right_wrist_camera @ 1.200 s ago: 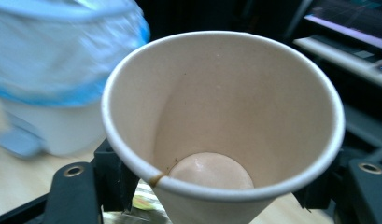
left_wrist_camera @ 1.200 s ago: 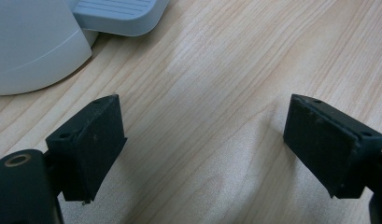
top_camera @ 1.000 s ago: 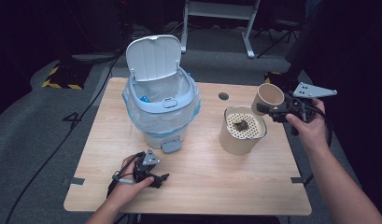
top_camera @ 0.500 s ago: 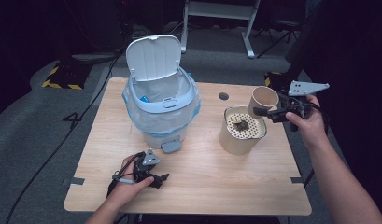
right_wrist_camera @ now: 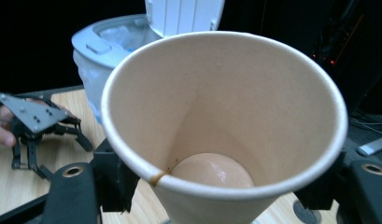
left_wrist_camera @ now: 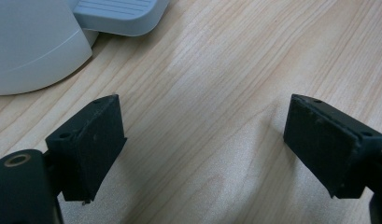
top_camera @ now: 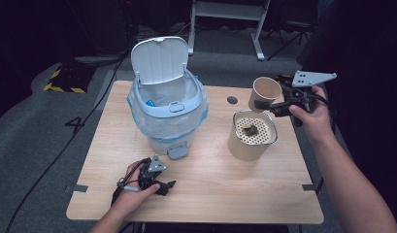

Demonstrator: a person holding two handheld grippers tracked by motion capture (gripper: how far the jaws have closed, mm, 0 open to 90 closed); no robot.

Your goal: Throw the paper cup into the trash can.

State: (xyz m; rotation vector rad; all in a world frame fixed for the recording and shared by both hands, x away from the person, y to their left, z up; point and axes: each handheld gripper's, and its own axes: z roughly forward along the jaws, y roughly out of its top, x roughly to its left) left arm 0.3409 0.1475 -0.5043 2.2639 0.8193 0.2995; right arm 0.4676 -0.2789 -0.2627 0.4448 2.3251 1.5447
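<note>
My right gripper [top_camera: 276,103] pinches a tan paper cup [top_camera: 264,93], tipped on its side above the beige cylindrical strainer container [top_camera: 252,135] with dark residue on its mesh. I judge the cup emptied; the open, lined grey pedal bin [top_camera: 167,109] probably comes next. My left gripper [top_camera: 159,182] rests on the wooden table [top_camera: 210,184], fingers [left_wrist_camera: 88,144] spread, empty.
</note>
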